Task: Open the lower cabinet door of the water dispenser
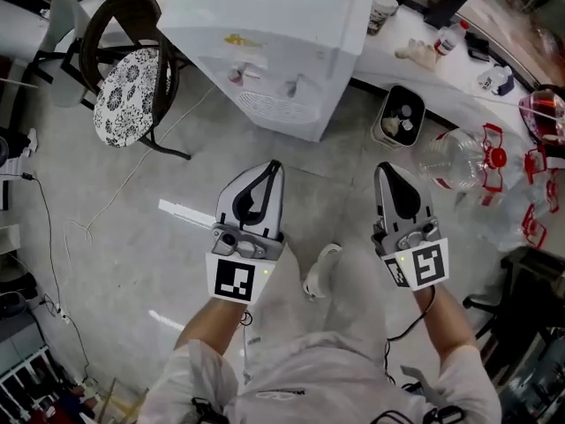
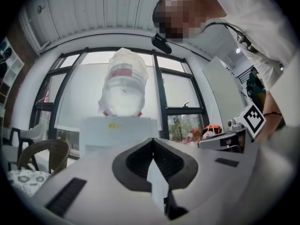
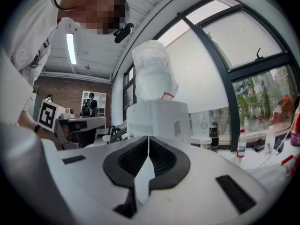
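Observation:
The white water dispenser (image 1: 282, 51) stands on the floor ahead of me, its taps and drip grille (image 1: 274, 106) facing me; from above its lower cabinet door is hidden. In the left gripper view the dispenser (image 2: 117, 135) and its upturned bottle (image 2: 123, 86) rise beyond the jaws. The right gripper view shows the dispenser (image 3: 157, 118) the same way. My left gripper (image 1: 265, 170) and right gripper (image 1: 387, 170) are held side by side well short of the dispenser. Both are shut with nothing between the jaws, which meet at the tips (image 2: 153, 142) (image 3: 148, 138).
A dark chair with a patterned cushion (image 1: 128, 91) stands left of the dispenser. A small bin (image 1: 399, 115) and a large clear bottle lying on the floor (image 1: 455, 157) are to its right. A cable (image 1: 71, 228) trails across the floor at left.

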Demonstrator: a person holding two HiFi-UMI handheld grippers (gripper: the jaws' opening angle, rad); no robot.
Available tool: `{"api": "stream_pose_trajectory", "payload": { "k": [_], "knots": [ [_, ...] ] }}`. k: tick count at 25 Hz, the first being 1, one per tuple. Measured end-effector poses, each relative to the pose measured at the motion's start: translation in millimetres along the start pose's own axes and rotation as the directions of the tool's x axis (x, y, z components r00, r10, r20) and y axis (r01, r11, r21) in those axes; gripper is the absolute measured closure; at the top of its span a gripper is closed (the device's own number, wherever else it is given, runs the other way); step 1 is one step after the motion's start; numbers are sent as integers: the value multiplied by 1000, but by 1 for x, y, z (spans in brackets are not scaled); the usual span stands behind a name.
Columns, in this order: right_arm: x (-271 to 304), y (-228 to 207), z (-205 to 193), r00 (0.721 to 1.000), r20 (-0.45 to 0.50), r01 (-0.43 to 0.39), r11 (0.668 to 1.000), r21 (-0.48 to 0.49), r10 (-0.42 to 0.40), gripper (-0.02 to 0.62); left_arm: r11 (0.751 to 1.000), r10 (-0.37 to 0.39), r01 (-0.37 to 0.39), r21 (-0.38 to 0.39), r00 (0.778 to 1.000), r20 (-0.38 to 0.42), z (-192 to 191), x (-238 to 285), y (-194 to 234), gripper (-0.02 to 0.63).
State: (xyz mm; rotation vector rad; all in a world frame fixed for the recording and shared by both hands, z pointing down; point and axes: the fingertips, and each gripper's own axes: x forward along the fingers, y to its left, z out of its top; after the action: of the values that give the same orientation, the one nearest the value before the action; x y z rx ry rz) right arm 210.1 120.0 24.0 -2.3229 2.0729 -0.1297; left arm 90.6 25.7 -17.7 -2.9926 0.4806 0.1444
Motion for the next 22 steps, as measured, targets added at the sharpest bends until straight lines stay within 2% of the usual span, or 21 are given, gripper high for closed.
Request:
{"api": "stream_pose_trajectory", "payload": {
  "k": [5, 10, 15, 19, 22],
  "knots": [
    [44, -13, -129, 1000, 7, -28, 1000, 11, 28, 578, 1000, -13, 13, 2, 1000, -26, -143, 18, 3, 604],
    [78, -35, -226, 1000, 8, -4, 1000, 27, 4, 578, 999, -51, 52, 15, 998, -25, -245, 30, 5, 604],
    [101, -40, -287, 1000, 17, -6, 1000, -11, 6, 578, 997, -78, 78, 2, 997, -16, -308, 41, 12, 604],
    [111, -45, -318, 1000, 18, -16, 1000, -9, 16, 577, 996, -87, 87, -4, 996, -6, -341, 55, 10, 604],
    [115, -47, -336, 1000, 14, -9, 1000, -1, 9, 578, 995, -88, 87, -46, 996, -13, -360, 59, 7, 604]
  ]
}}
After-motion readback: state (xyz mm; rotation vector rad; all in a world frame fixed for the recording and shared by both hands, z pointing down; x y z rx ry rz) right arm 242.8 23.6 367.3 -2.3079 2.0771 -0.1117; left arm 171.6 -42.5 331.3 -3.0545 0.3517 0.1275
